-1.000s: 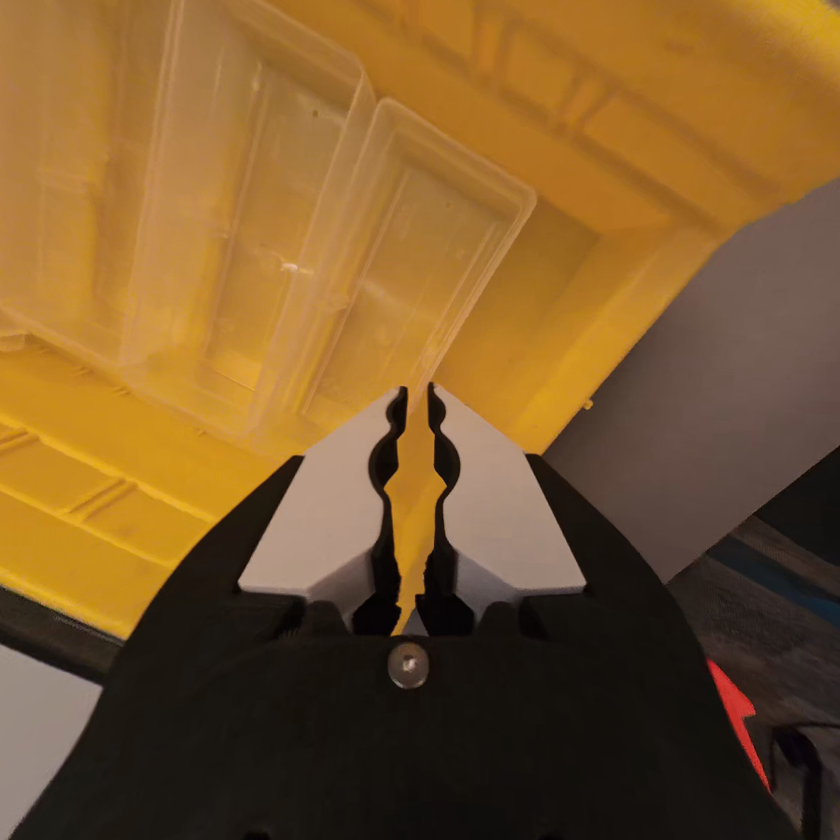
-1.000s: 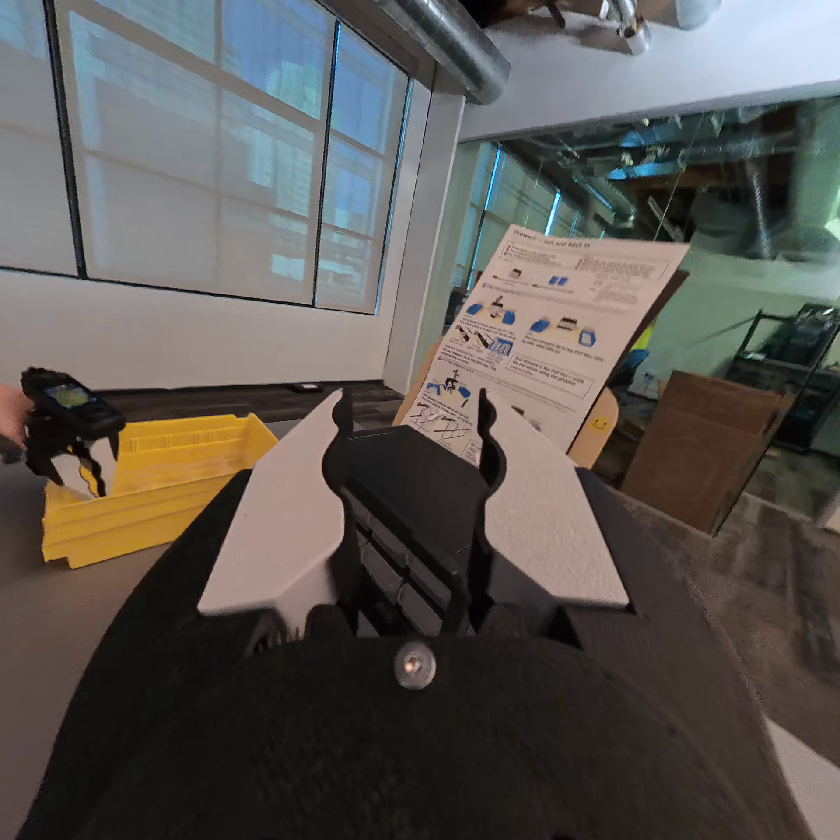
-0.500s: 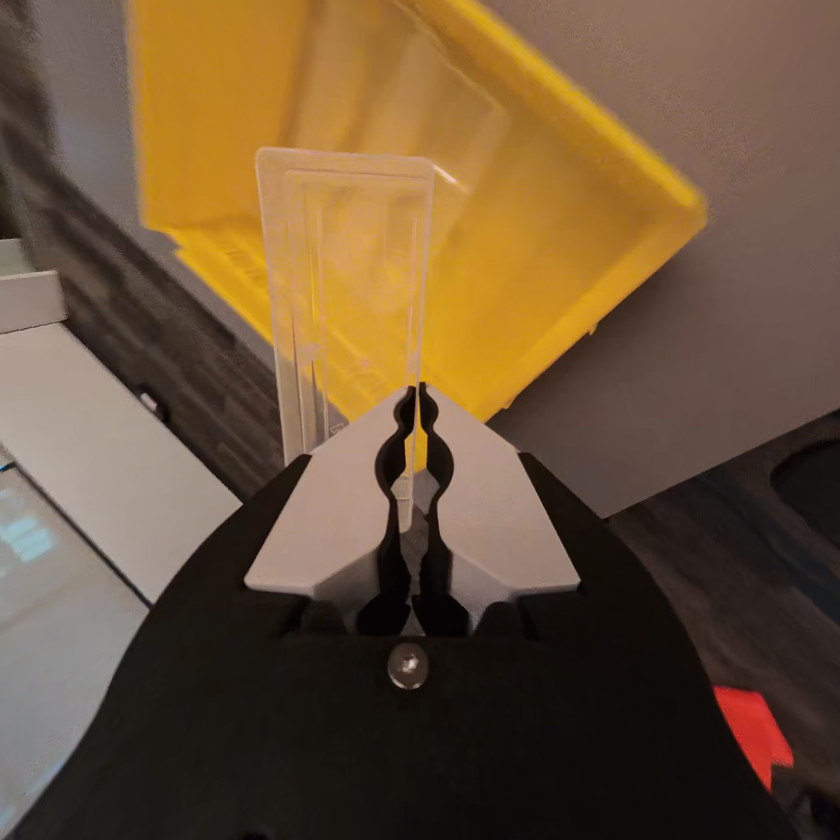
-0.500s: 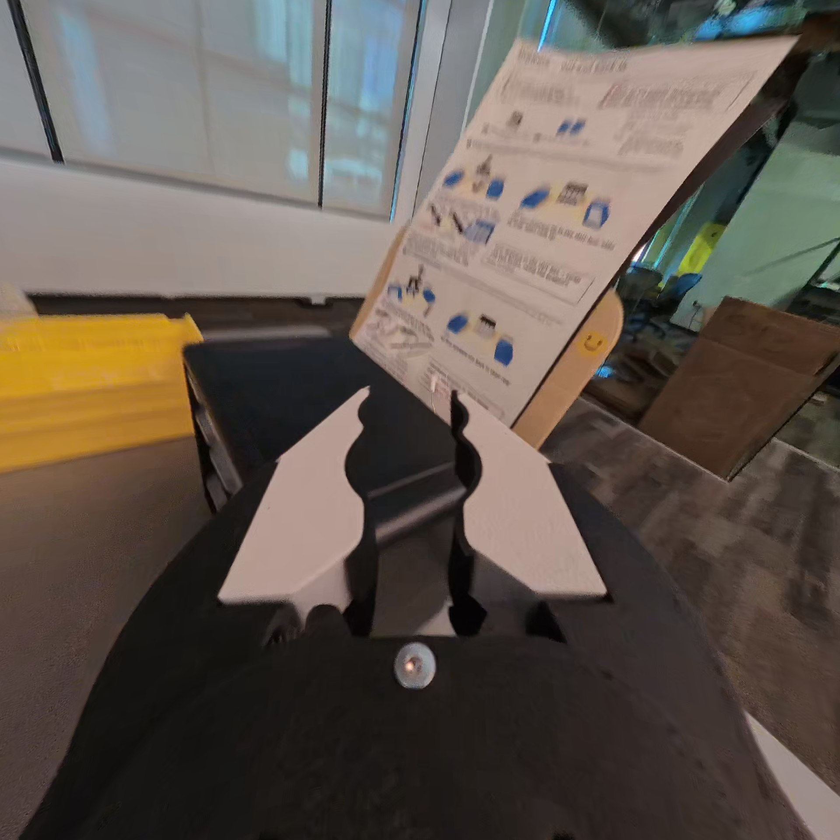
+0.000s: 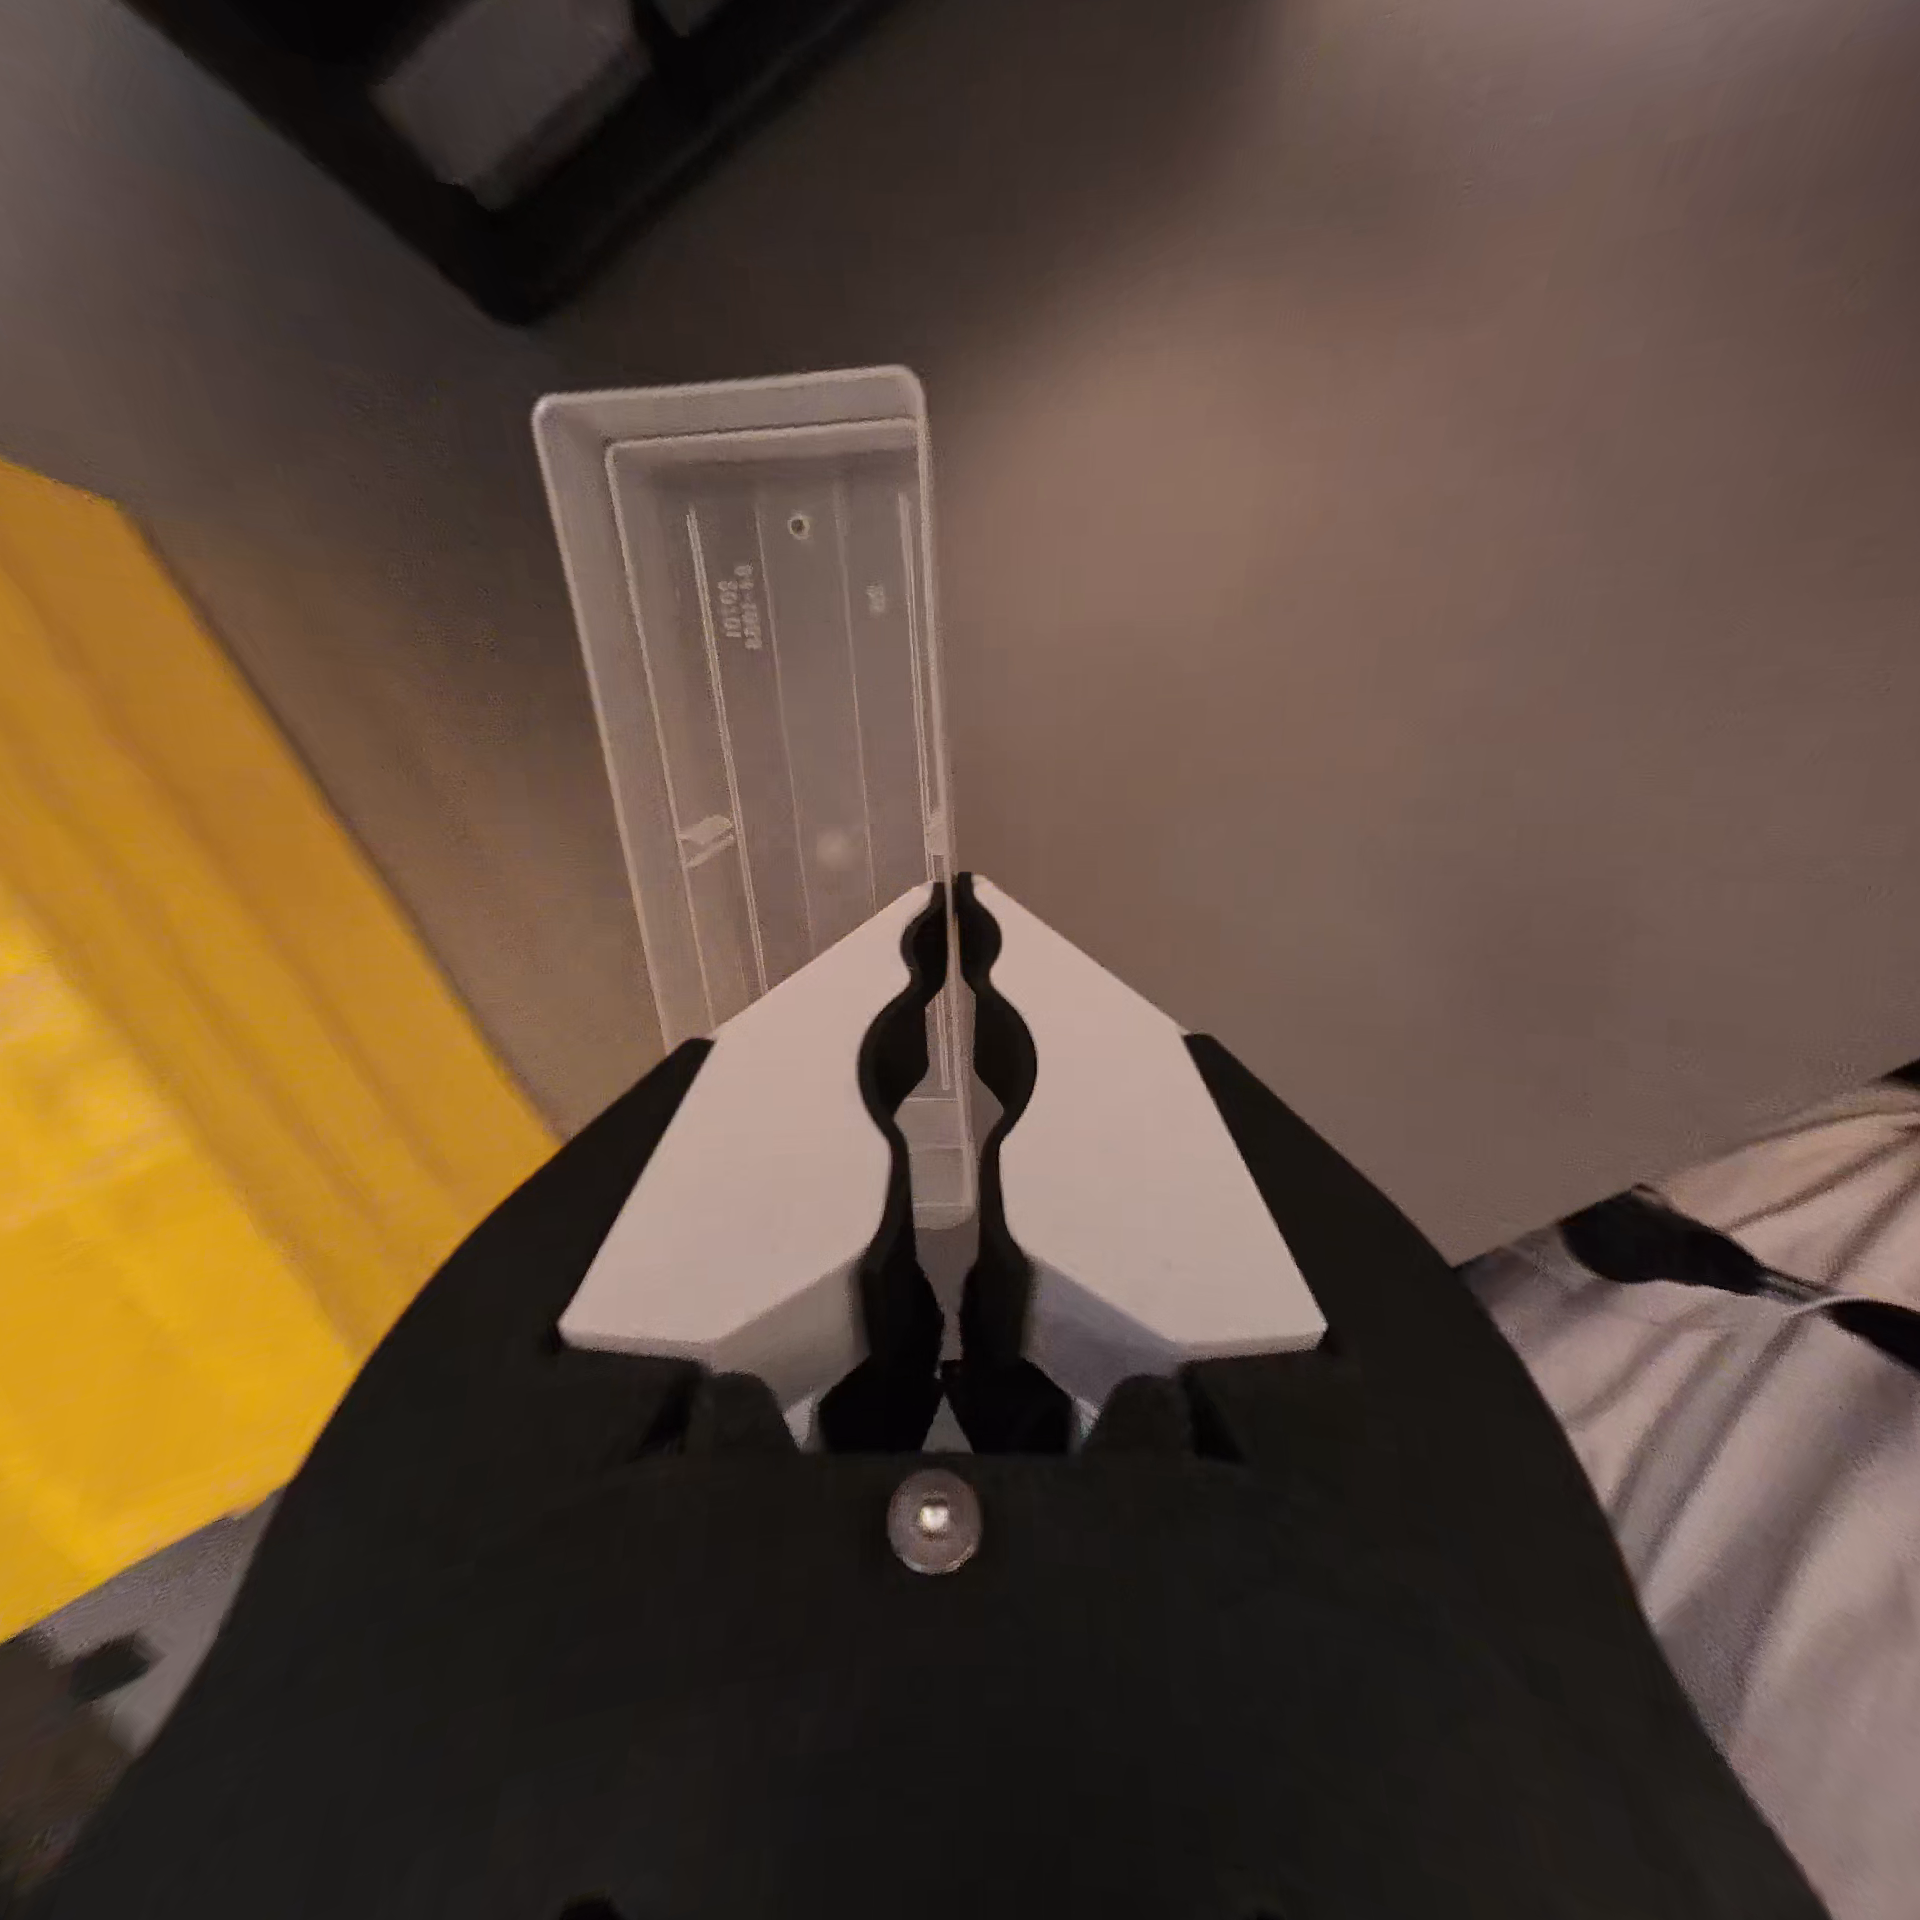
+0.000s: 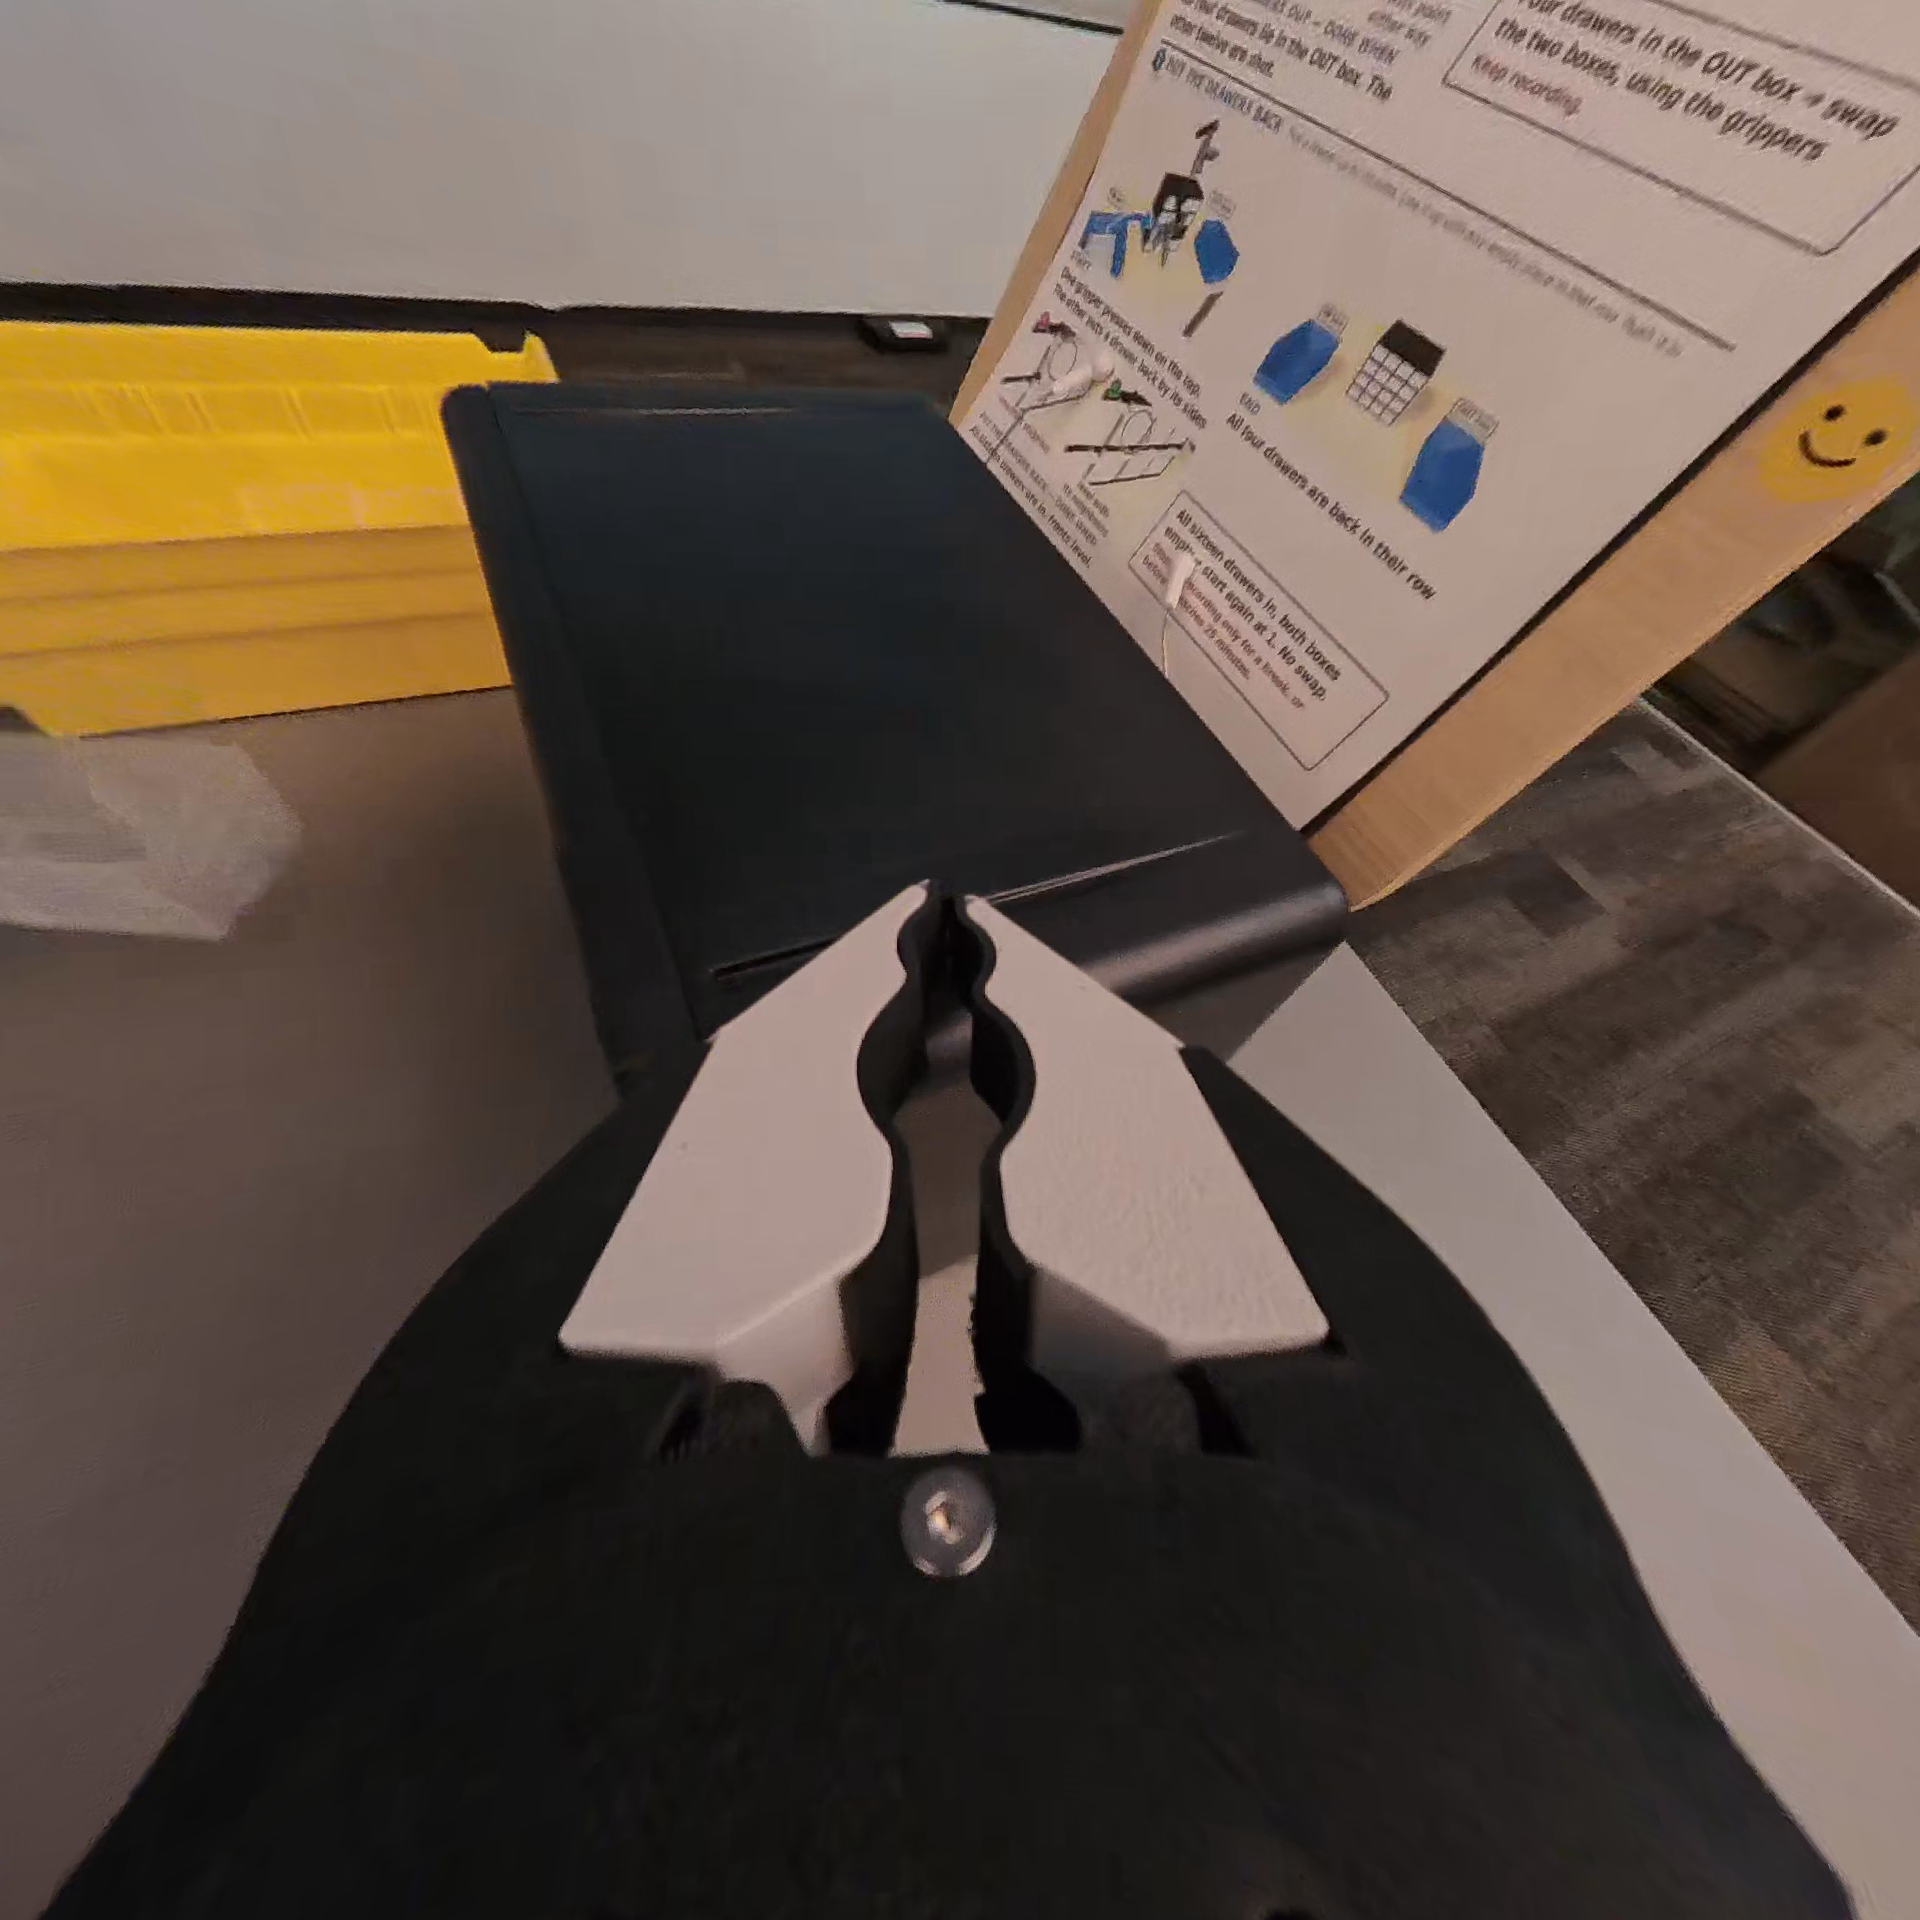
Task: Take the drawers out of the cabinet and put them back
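The left gripper [image 5: 951, 883] was clamped on one thin side wall of a clear drawer [image 5: 758, 665], held in the air above the tabletop [image 5: 1403, 520] between the yellow bin [image 5: 187, 1039] at its left edge and the black cabinet [image 5: 499, 156] at the far side. The right gripper [image 6: 948, 906] had its fingers together on nothing, tips touching the cabinet's top near corner. The drawer's long axis ran straight away from the tongs, its far end pointing roughly toward the cabinet. Judged: square that end with an empty slot, keep the drawer level, and press the cabinet steady while sliding it home
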`<act>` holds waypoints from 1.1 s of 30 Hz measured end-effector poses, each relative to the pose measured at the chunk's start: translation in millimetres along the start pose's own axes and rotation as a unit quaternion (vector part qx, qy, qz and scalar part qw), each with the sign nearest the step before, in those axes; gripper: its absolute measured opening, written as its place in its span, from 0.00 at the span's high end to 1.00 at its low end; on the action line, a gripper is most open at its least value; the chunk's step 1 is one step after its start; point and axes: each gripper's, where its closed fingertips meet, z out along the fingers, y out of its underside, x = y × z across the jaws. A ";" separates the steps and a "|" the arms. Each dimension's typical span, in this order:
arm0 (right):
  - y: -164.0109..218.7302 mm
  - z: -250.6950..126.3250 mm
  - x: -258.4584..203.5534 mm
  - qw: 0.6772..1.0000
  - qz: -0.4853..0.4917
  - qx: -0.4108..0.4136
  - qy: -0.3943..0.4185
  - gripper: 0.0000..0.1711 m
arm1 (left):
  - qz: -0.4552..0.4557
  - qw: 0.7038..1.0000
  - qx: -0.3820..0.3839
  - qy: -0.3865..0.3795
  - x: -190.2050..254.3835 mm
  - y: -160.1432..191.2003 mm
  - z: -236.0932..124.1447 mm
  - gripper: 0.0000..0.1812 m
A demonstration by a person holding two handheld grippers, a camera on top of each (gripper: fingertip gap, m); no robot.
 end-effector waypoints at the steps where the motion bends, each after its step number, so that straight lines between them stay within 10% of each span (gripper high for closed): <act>1: -0.4 0.5 -1.3 1.000 0.009 0.003 -0.007 1.00 | -0.009 1.000 -0.002 0.017 3.9 -2.9 7.4 1.00; 16: 3.9 5.0 -0.8 1.000 0.023 0.001 -0.013 1.00 | -0.060 0.996 -0.068 0.024 -4.2 11.1 63.4 1.00; 25: 3.8 5.0 -0.8 0.999 0.035 0.008 -0.023 1.00 | -0.028 0.995 0.056 -0.081 -28.3 15.4 36.6 0.42; 33: 3.9 5.0 -0.8 0.998 0.047 0.014 -0.030 1.00 | -0.074 0.996 0.011 -0.047 -31.1 38.4 68.2 0.58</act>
